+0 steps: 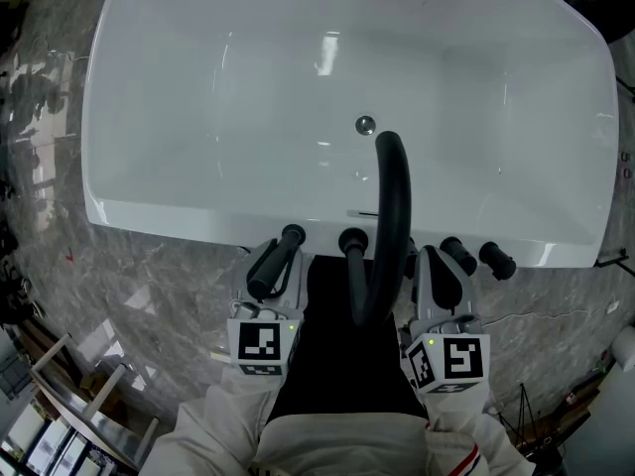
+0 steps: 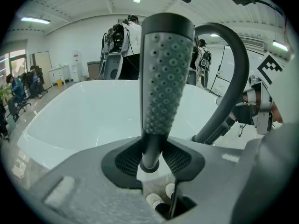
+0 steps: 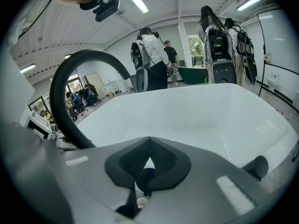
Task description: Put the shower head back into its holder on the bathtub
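L gripper point(image 2: 149, 158) clamps shower head point(image 2: 166, 78) at its neck, long axis along the jaws, pointing far over bathtub point(image 1: 149, 211). Deck fittings point(image 1: 352, 239) sit just right; holder prob. there, can't tell which. R gripper point(image 3: 148, 161) pinched closed, right of spout point(image 1: 394, 206).

Bathtub point(image 1: 198, 117) fills 12 o'clock, drain point(image 1: 365, 124) in its floor, roughly centre. Spout point(image 1: 395, 206) stands on the near rim at the drain's 6, arching over the basin. Shower head point(image 1: 273, 264) at spout's 9; inner knob point(image 1: 454, 250) and outer knob point(image 1: 496, 261) at its 3.
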A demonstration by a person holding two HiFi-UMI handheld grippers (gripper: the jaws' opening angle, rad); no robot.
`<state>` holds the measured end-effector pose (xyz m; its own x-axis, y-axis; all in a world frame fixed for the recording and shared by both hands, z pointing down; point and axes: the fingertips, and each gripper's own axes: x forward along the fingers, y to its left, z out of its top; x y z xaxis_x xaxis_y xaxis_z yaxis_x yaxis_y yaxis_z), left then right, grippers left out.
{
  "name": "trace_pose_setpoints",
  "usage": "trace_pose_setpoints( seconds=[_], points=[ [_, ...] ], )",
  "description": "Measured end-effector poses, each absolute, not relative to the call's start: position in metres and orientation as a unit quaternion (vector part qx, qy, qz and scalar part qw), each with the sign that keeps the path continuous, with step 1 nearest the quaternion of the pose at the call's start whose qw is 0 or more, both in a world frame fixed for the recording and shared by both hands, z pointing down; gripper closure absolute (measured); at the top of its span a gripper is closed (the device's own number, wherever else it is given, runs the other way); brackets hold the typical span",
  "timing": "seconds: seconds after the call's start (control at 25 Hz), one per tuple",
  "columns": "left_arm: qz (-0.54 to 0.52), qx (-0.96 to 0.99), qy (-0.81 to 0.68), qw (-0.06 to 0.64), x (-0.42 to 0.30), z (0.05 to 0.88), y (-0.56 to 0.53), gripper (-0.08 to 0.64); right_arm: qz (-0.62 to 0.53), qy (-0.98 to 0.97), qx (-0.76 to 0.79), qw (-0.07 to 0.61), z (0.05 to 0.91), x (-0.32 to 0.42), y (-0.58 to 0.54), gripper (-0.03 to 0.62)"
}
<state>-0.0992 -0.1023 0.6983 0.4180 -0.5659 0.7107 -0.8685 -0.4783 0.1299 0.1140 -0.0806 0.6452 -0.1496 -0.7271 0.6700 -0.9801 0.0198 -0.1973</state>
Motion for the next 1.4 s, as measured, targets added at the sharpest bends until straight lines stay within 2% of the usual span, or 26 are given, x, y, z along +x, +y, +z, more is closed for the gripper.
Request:
trace_pose_setpoints(
  seconds=[0.56, 0.92, 1.4],
  points=[
    [0.318, 0.821, -0.428, 0.206, -0.091, 0.703, -0.097, 0.417, 0.335, -0.676, 0.625, 0.202, 0.655, 0.113, -0.076, 0.586],
    [0.391, 0.790, -0.444, 0.160, -0.092, 0.711, -0.094, 0.411, 0.337, -0.678, 0.621, 0.203, 0.656, 0.110, -0.076, 0.586],
    [0.407, 0.777, -0.444, 0.183, -0.099, 0.720, -0.085, 0.407, 0.339, -0.685, 0.612, 0.203, 0.657, 0.105, -0.072, 0.586]
  ],
)
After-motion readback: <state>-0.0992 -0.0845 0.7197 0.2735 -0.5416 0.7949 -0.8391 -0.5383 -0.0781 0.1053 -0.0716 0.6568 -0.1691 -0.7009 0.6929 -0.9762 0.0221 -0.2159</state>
